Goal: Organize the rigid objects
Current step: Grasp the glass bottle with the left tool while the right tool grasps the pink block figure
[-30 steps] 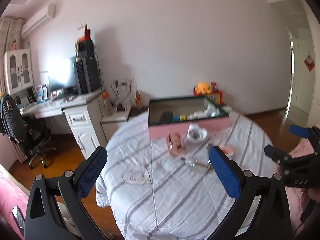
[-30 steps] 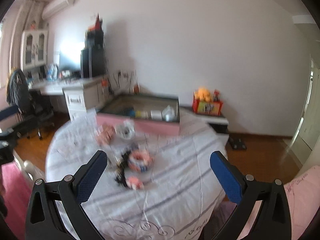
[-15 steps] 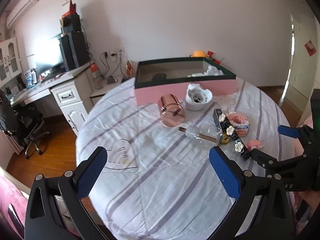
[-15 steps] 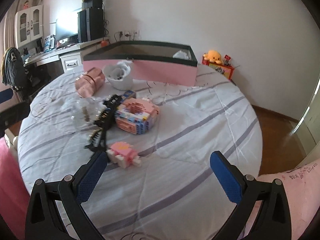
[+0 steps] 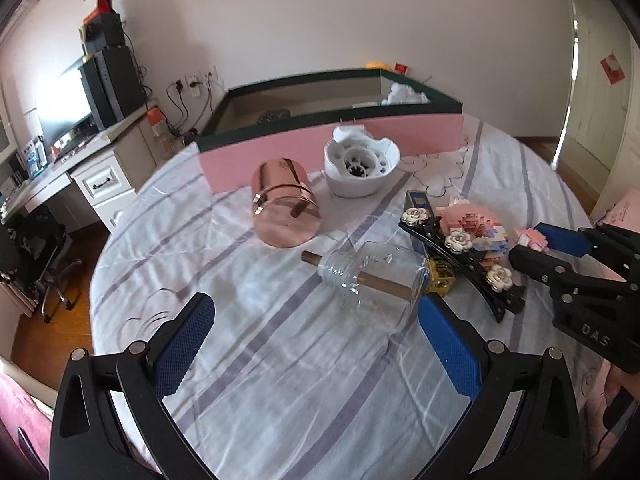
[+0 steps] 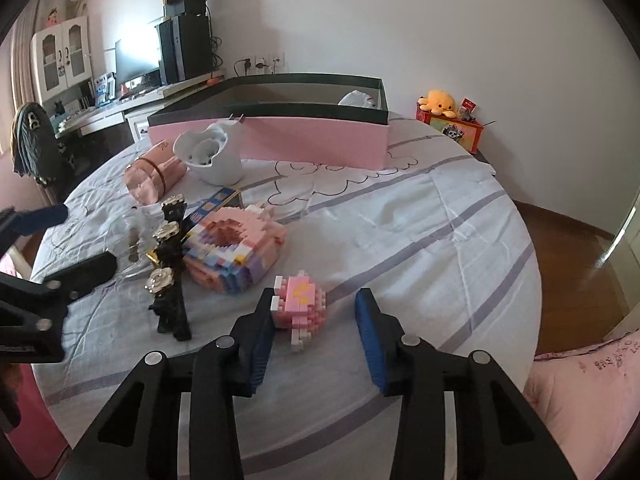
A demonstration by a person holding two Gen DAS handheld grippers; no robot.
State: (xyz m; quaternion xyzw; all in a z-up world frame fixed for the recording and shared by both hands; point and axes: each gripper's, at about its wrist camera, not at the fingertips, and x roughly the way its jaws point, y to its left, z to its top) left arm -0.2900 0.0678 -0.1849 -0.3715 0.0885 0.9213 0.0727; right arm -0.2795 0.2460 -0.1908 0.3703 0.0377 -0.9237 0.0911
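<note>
White cloth with grey-purple stripes covers the round worktop (image 6: 420,216) that carries everything. Nearest in the right wrist view, the right hand-held gripper (image 6: 316,326) stands partly open around a small pink brick figure (image 6: 300,304); its left pad is touching or nearly touching the figure, while the right pad stands apart from it. The figure is built of tiny pink and white bricks with yellow spots on top, and lies near the worktop's front edge. The left hand-held gripper (image 5: 316,344) hovers wide open over bare cloth, holding nothing.

Just past it a clear glass bottle (image 5: 372,276) lies on its side with a brown stick inside. Beside the bottle is a long black hair clip (image 5: 460,256) set with three white flower ornaments, resting over a blue and gold box (image 5: 428,248). Touching that is a larger pink brick ring (image 6: 232,250), with pastel blue, purple and yellow bricks along its sides.

Farther back, a rose-gold metal cup (image 5: 286,208) lies tipped over next to a white holder (image 5: 360,164) with round holes. Behind both, along the far edge, stands an open pink storage box (image 5: 332,136) with a dark green rim, something white inside its right corner.
</note>
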